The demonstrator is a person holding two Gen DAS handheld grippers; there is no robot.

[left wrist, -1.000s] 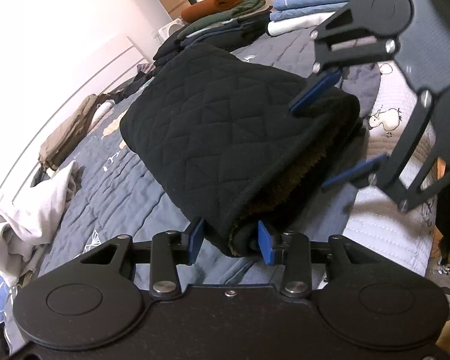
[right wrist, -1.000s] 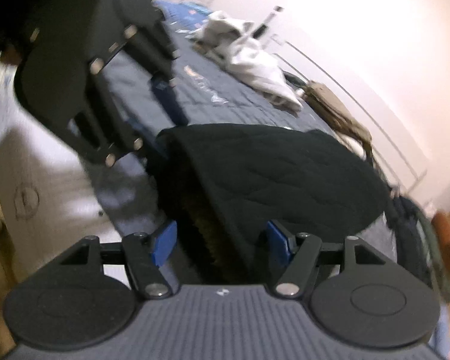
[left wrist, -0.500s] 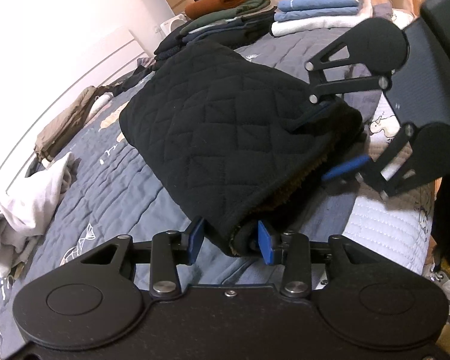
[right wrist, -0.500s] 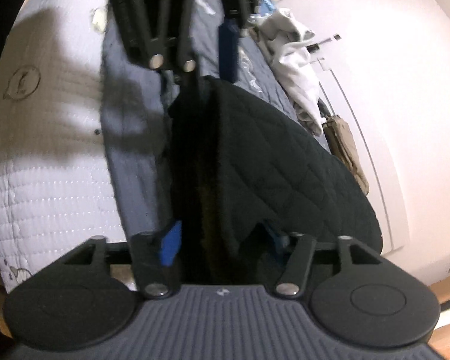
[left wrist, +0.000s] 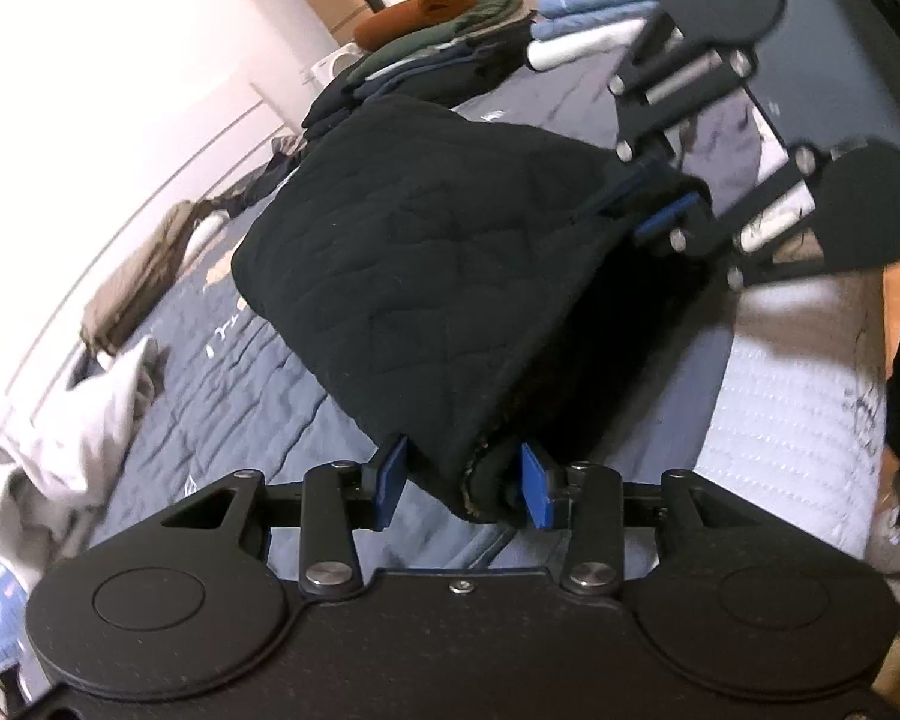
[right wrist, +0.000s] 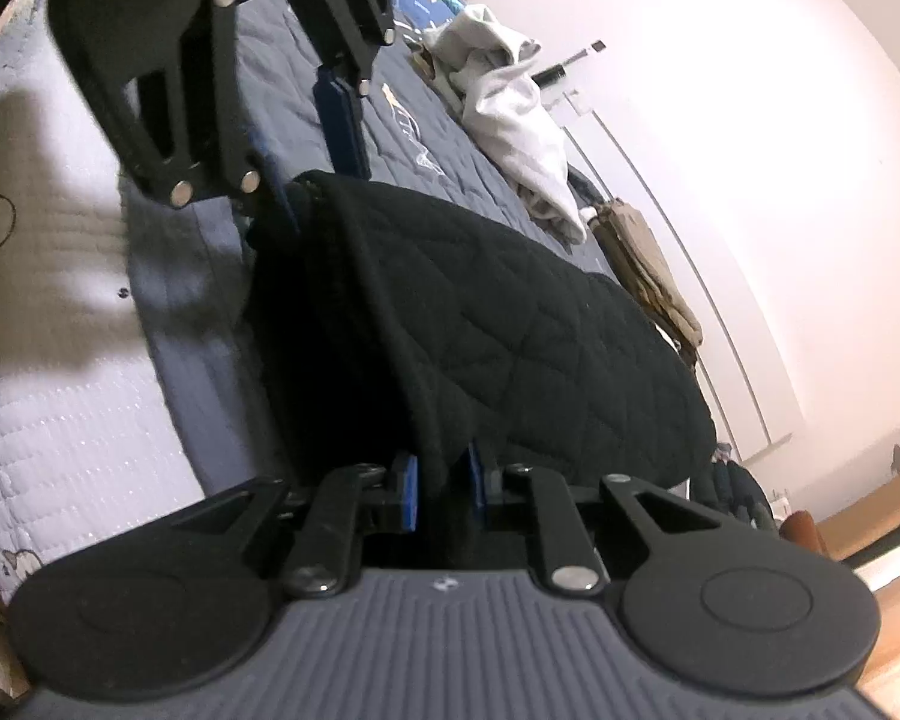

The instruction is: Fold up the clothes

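Note:
A folded black quilted garment (left wrist: 426,276) with a dark fleecy lining lies across the blue-grey bed quilt (left wrist: 222,396). My left gripper (left wrist: 462,480) is shut on the near folded corner, its blue pads pressed against both sides of the thick roll. At the far corner my right gripper (left wrist: 648,201) grips the other end. In the right wrist view the garment (right wrist: 510,324) stretches away from my right gripper (right wrist: 444,486), whose jaws are closing, with the thin fabric edge pinched between the pads. My left gripper (right wrist: 306,162) shows at the far corner.
Stacks of folded clothes (left wrist: 438,42) and a blue and white pile (left wrist: 594,18) sit at the bed's far end. A crumpled white garment (right wrist: 510,102) and a tan one (right wrist: 642,264) lie by the wall. A pale quilted cover (left wrist: 798,420) hangs at the bed's edge.
The right gripper's jaws have narrowed from wide apart onto the garment's edge, and that gripper has rolled. The left gripper keeps its hold on the near corner.

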